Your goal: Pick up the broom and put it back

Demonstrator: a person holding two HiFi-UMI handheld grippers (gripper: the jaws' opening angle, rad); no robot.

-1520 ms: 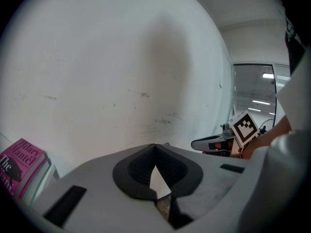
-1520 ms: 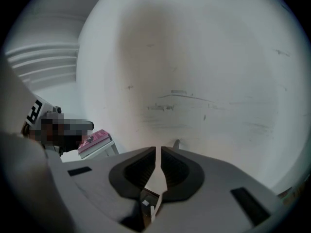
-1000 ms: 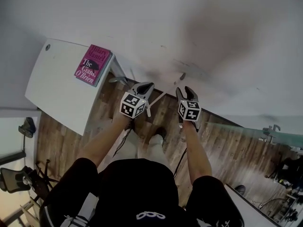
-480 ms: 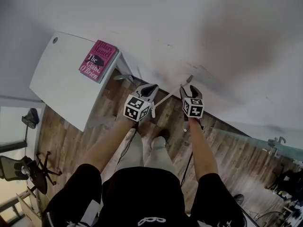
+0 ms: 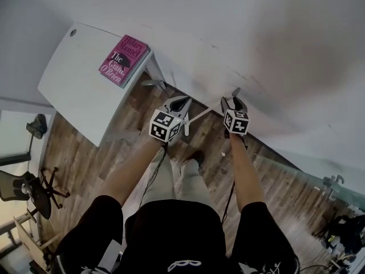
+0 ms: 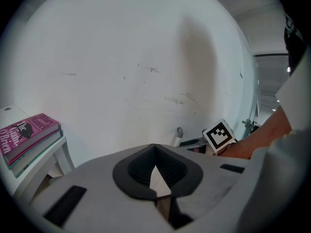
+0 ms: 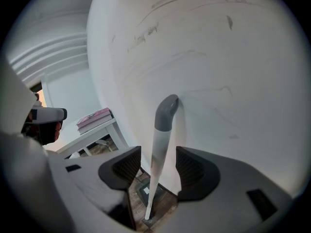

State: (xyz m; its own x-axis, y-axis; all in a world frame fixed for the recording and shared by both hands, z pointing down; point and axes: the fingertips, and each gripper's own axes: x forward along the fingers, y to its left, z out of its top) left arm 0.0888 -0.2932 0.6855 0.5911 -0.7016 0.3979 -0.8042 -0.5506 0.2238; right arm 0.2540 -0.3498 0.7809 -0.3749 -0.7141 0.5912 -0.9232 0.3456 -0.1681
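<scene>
The broom's white handle [image 7: 159,152] with its grey tip [image 7: 166,111] stands nearly upright and leans on the white wall [image 5: 256,33]. My right gripper [image 7: 158,163] is open. The handle passes between its jaws, with a gap on each side. In the head view the handle [image 5: 206,111] runs slantwise from beside my left gripper [image 5: 181,103] up to my right gripper [image 5: 235,100]. In the left gripper view my left gripper [image 6: 155,147] is shut with nothing in it and points at the wall. There the grey tip [image 6: 179,132] shows next to the right gripper's marker cube [image 6: 218,135].
A white side table [image 5: 80,93] stands at the left against the wall, with a pink book [image 5: 124,60] on it. At the broom's foot a dark base [image 7: 146,193] sits on the wooden floor [image 5: 85,158]. An office chair [image 5: 31,187] stands far left.
Both hands have sunk a little along the wall. The broom's grey tip now lies against the wall just past the right gripper.
</scene>
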